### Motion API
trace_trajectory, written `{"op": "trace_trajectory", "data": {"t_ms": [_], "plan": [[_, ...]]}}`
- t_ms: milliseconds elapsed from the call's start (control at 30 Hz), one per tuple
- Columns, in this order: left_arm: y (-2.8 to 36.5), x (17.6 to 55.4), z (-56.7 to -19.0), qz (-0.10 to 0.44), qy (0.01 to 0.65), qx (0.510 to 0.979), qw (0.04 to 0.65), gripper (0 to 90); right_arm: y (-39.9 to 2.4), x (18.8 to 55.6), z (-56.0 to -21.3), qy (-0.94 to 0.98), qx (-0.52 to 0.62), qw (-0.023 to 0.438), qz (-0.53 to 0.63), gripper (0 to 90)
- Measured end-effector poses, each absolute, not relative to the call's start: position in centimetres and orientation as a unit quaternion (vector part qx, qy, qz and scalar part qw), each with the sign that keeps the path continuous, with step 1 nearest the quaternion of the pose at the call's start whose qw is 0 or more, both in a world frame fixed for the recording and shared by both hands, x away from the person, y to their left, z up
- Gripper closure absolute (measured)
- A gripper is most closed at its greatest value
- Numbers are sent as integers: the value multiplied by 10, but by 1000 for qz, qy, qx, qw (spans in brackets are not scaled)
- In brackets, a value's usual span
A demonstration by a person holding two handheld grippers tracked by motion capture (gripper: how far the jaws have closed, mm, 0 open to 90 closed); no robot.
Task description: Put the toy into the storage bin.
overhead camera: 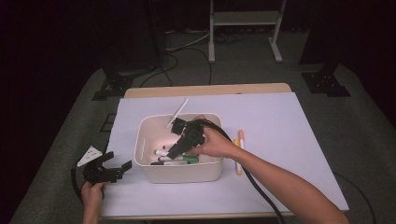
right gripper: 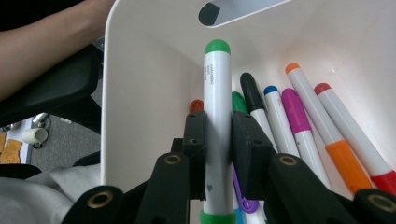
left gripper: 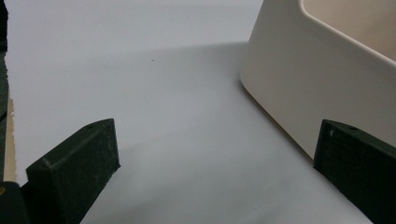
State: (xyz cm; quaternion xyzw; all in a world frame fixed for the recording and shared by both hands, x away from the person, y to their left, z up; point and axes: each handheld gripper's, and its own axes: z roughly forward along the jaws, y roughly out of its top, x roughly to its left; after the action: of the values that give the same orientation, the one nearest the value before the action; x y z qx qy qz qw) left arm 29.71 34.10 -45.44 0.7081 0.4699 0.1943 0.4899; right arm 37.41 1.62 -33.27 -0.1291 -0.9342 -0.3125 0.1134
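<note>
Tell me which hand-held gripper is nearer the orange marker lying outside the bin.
Right. The right hand-held gripper is inside the bin, beside the orange marker; the left hand-held gripper sits beyond the bin's far side.

Green-capped white marker [right gripper: 217, 126] sits between black jaws of the right gripper [right gripper: 218, 140], a green band at its near end. In the cream bin [overhead camera: 177, 175] lie more white markers: a black cap [right gripper: 251, 91], a blue cap [right gripper: 271, 90], a magenta one [right gripper: 296, 109], an orange cap and band [right gripper: 327, 135], a red one [right gripper: 355, 140]. The sheet [overhead camera: 289, 121] under everything is pale lilac-white; right of the bin lie a yellow pen [overhead camera: 237, 158] and an orange-tipped pen [overhead camera: 242, 140]. The left gripper [overhead camera: 109, 172] is black, with a grey plate on top
</note>
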Motion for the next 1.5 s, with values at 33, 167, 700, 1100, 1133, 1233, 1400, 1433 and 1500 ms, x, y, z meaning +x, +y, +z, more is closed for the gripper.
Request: {"op": "trace_trajectory", "data": {"t_ms": [33, 167, 700, 1100, 1133, 1233, 1400, 1433, 1500], "plan": [[341, 297, -454, 194, 470, 708, 490, 0, 18, 374, -334, -935, -127, 116, -309, 757], [341, 297, -454, 194, 470, 708, 491, 0, 24, 373, -337, -938, -121, 115, -304, 757], [342, 297, -454, 194, 469, 708, 491, 0, 38, 371, -349, -952, -109, 103, -268, 753], [342, 297, -454, 193, 469, 708, 491, 0, 22, 371, -333, -945, -122, 96, -289, 608], [342, 297, -454, 193, 469, 708, 491, 0, 18, 371, -329, -943, -123, 93, -295, 599], [341, 297, -454, 194, 469, 709, 490, 0, 6, 372, -321, -937, -131, 87, -310, 575], [341, 297, -454, 195, 469, 709, 490, 0, -19, 373, -309, -925, -154, 72, -340, 537], [341, 297, -454, 195, 469, 709, 489, 0, -24, 373, -307, -923, -159, 67, -344, 537], [341, 297, -454, 194, 470, 709, 489, 0, -35, 374, -303, -920, -165, 59, -350, 525]]}}
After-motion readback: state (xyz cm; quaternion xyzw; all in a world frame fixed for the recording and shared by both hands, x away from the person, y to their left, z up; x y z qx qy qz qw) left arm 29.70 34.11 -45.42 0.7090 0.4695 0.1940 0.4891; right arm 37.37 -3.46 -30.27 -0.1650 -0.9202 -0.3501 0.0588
